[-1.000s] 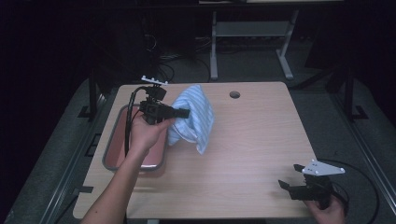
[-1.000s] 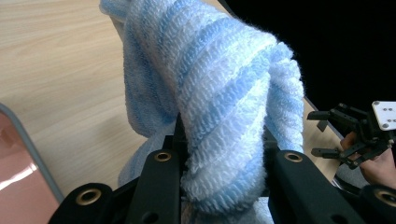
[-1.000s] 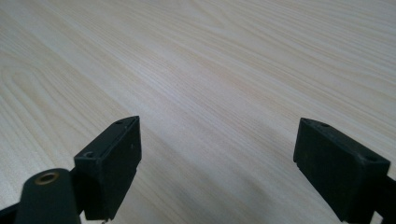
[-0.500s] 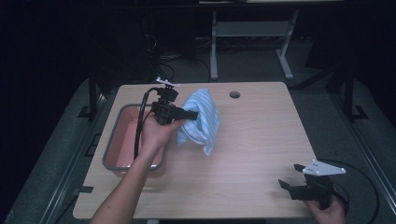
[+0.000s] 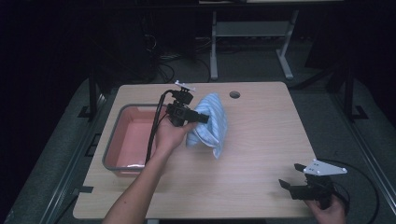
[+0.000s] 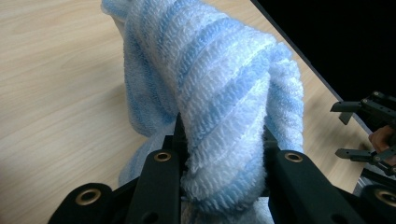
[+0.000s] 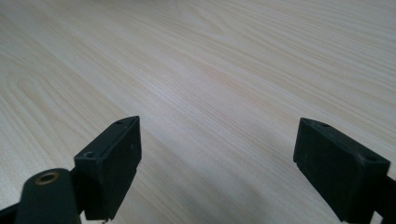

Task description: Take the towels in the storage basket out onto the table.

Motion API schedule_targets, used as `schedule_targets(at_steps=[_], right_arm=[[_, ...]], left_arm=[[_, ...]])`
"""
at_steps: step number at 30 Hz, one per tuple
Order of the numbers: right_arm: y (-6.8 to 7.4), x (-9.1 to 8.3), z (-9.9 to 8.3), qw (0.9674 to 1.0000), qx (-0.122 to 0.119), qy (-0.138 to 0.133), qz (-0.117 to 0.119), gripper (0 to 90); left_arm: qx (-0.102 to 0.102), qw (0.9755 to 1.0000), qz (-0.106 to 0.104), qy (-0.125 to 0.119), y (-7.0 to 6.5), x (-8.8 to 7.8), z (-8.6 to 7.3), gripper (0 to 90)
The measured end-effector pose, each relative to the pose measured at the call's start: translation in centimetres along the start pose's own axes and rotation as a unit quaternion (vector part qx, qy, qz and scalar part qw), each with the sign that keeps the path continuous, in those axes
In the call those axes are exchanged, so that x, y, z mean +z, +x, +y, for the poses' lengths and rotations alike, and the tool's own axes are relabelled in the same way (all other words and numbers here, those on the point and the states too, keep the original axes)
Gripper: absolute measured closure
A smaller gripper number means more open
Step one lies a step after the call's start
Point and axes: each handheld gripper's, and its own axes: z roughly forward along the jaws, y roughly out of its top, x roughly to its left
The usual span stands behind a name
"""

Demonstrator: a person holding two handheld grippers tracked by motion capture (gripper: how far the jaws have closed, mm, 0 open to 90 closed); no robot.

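A blue-and-white striped towel (image 5: 213,122) hangs bunched from my left gripper (image 5: 201,117), above the middle of the wooden table (image 5: 261,149). Its lower end trails down to the tabletop. In the left gripper view the towel (image 6: 224,93) bulges between the two black jaws, and the left gripper (image 6: 222,135) is shut on it. My right gripper (image 5: 288,174) rests low at the table's near right corner. In the right gripper view it (image 7: 217,154) stands open over bare wood, with nothing between its jaws.
A pink tub with a grey rim (image 5: 112,140) sits on the left part of the table, just left of my left hand. A round cable hole (image 5: 234,94) lies near the far edge. The right gripper (image 6: 362,130) appears far off in the left gripper view.
My left gripper has carried the towel to the right, away from the tub, and a little lower. The right gripper has stayed where it was.
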Motion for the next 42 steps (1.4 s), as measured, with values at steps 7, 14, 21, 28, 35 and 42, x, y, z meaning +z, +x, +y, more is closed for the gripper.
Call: schedule_targets(at_steps=[7,14,21,28,35,42], right_arm=[[0.0,-0.1,0.0,1.0000,0.001,-0.001,-0.002,14.6],[0.0,-0.1,0.1,1.0000,0.000,-0.001,-0.002,14.6],[0.0,-0.1,0.1,1.0000,0.000,-0.002,-0.002,14.6],[-0.1,-0.2,0.1,1.0000,0.002,-0.005,-0.001,14.6],[-0.1,-0.2,0.1,1.0000,0.003,-0.005,-0.001,14.6],[0.1,-0.1,0.1,1.0000,0.001,-0.004,0.001,14.6]], left_arm=[[0.003,1.0000,0.002,0.005,-0.5,1.1,0.3,70.7],[0.007,0.9999,0.007,0.008,-1.0,2.1,0.6,70.6],[0.009,0.9997,0.014,0.016,-1.1,3.2,0.6,70.6],[0.007,0.9995,0.019,0.025,-1.3,5.0,0.3,70.5],[0.009,0.9990,0.027,0.035,-1.4,6.4,0.1,70.3],[0.000,0.9987,0.034,0.040,-1.0,7.6,-0.4,70.2]])
